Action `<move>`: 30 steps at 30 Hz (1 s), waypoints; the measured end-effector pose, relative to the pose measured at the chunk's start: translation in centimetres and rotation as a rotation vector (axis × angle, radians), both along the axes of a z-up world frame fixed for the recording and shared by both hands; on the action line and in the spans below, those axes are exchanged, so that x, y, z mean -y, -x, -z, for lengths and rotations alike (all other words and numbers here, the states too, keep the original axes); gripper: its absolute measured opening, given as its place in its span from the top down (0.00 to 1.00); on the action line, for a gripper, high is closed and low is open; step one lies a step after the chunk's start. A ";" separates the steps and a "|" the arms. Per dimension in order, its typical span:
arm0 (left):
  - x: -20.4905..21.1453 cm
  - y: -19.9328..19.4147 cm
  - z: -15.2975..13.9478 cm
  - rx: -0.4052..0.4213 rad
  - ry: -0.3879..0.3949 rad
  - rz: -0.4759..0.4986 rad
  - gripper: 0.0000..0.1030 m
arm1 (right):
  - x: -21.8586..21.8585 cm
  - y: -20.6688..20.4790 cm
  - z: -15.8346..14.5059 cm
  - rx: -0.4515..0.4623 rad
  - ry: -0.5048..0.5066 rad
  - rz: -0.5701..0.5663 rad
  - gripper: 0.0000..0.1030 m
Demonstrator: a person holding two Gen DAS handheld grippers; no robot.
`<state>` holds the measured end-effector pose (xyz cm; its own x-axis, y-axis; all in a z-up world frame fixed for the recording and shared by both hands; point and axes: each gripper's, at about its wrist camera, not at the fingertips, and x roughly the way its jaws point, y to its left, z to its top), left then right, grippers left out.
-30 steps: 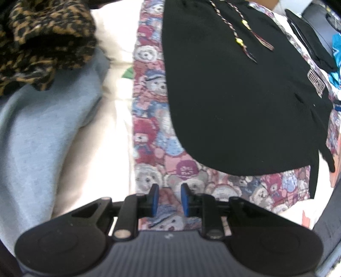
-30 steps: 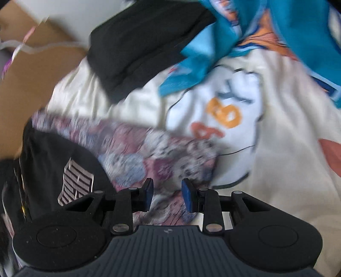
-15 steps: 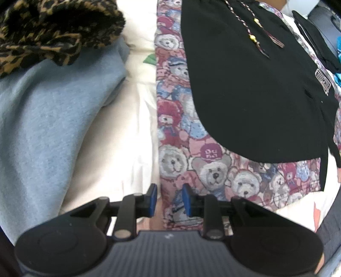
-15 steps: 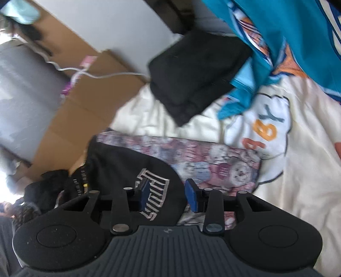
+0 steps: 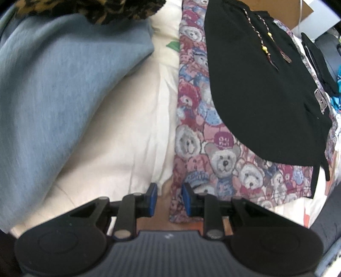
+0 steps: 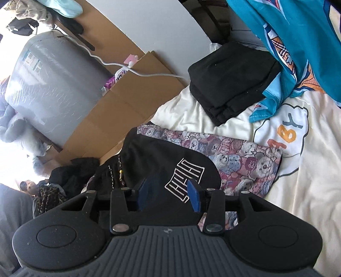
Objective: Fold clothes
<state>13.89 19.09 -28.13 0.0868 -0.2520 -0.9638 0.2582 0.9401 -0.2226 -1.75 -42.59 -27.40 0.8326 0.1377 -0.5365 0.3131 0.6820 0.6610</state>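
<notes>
A black garment (image 5: pixel 255 89) with a beaded drawstring (image 5: pixel 266 42) and a white logo (image 6: pixel 184 179) lies flat on a teddy-bear print cloth (image 5: pixel 191 119). Both rest on a cream bedsheet (image 5: pixel 127 138). My left gripper (image 5: pixel 169 199) is open at the near left corner of the bear cloth, and the cloth's left edge runs between its blue pads. My right gripper (image 6: pixel 168 197) is open wide and hovers over the logo end of the black garment (image 6: pixel 162 157). The bear cloth (image 6: pixel 240 153) sticks out beyond it.
A grey-blue sweatshirt (image 5: pixel 53 95) and a leopard-print piece (image 5: pixel 96 8) lie left of the bear cloth. A folded black stack (image 6: pixel 232 78) and a teal printed cloth (image 6: pixel 298 42) lie farther along the bed. Cardboard (image 6: pixel 119 106) and a grey wrapped bulk (image 6: pixel 53 85) stand beside it.
My left gripper has shifted left to the bear cloth's left edge. My right gripper has tilted up, moved over the black garment's logo and opened wider.
</notes>
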 end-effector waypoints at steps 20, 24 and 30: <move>1.8 1.1 -0.4 0.047 -0.044 0.126 0.94 | -0.6 0.7 -0.3 0.001 0.008 0.007 0.55; 2.0 0.9 -1.3 0.052 -0.038 0.130 0.94 | -0.7 0.5 -0.3 -0.001 0.014 0.000 0.55; 2.1 0.6 -3.2 0.057 0.011 0.113 0.95 | -0.9 0.7 -0.5 0.017 0.014 -0.002 0.54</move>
